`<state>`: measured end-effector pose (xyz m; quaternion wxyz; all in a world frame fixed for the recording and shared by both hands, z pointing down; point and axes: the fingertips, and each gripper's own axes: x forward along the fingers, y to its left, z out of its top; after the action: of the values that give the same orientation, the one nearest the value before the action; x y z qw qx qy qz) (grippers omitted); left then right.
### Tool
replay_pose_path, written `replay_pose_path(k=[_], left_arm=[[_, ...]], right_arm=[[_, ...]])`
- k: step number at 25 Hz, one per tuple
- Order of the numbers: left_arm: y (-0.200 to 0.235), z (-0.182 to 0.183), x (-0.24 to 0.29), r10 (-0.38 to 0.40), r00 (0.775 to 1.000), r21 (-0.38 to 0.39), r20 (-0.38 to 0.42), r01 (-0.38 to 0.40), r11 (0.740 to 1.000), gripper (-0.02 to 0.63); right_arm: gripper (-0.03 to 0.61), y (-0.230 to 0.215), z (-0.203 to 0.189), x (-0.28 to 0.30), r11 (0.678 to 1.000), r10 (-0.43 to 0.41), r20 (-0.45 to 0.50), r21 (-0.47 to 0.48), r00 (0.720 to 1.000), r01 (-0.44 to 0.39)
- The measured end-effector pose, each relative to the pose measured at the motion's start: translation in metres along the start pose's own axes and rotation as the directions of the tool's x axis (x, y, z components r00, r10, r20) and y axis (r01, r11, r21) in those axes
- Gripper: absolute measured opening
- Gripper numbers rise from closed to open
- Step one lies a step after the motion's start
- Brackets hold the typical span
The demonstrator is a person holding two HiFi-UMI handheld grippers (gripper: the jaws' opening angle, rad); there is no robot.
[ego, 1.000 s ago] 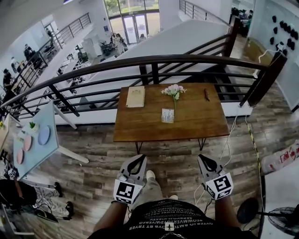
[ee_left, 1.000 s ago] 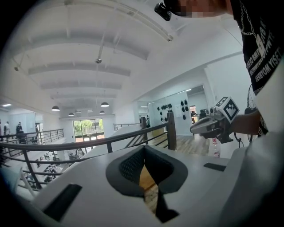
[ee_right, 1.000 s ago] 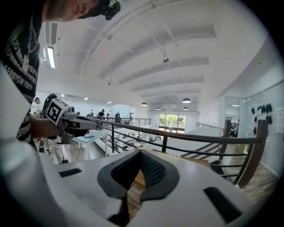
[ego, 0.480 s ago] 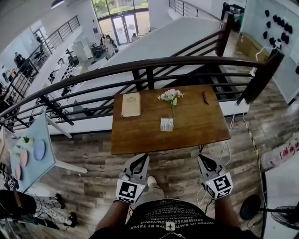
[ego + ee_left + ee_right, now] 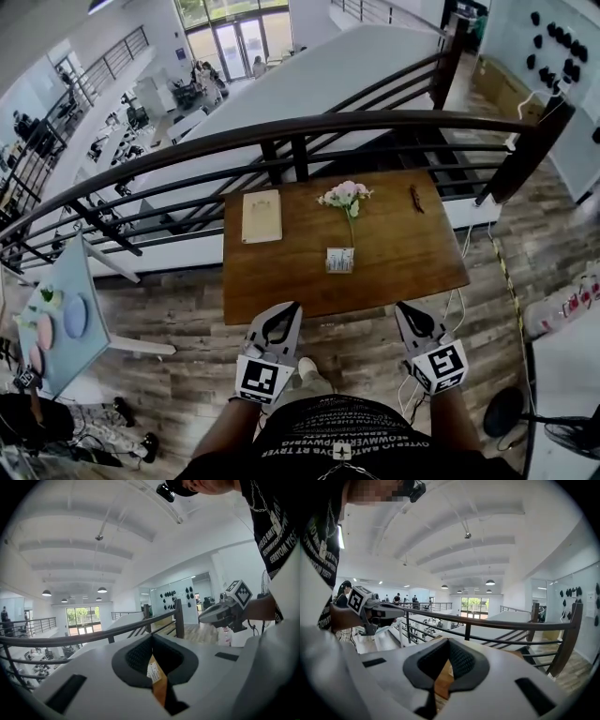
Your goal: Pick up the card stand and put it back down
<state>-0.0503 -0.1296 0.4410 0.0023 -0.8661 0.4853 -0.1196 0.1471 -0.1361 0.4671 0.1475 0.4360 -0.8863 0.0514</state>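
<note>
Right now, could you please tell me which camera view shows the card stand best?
The head view: the card stand stands whole and unobstructed on the wooden table, near the flowers. The left gripper view catches only a sliver of it past the jaws; the right gripper view shows hardly anything recognisable of it.

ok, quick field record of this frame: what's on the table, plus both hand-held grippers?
table: wooden, beside railing
card stand: upright, mid-table, untouched
flowers: pink, just behind card stand
pad: tan, flat, left rear of table
dark item: small, right rear, can't identify
left hand-held gripper: shut, empty, at table's front edge
right hand-held gripper: shut, empty, at table's front edge
task: pick-up not yet begun
</note>
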Motion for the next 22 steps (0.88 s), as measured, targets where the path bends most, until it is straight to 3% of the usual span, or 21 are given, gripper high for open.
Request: replay_pose_path(k=[16, 22], left_arm=[[0.093, 0.003, 0.031, -0.049, 0.998, 0.014, 0.03, 0.048, 0.999, 0.026], [0.104, -0.009, 0.036, -0.075, 0.997, 0.006, 0.024, 0.075, 0.997, 0.026]], right_arm=[[0.014, 0.001, 0.046, 0.079, 0.997, -0.075, 0.012, -0.019, 0.997, 0.075], [0.014, 0.002, 0.031, 0.086, 0.995, -0.099, -0.049, -0.014, 0.994, 0.099]])
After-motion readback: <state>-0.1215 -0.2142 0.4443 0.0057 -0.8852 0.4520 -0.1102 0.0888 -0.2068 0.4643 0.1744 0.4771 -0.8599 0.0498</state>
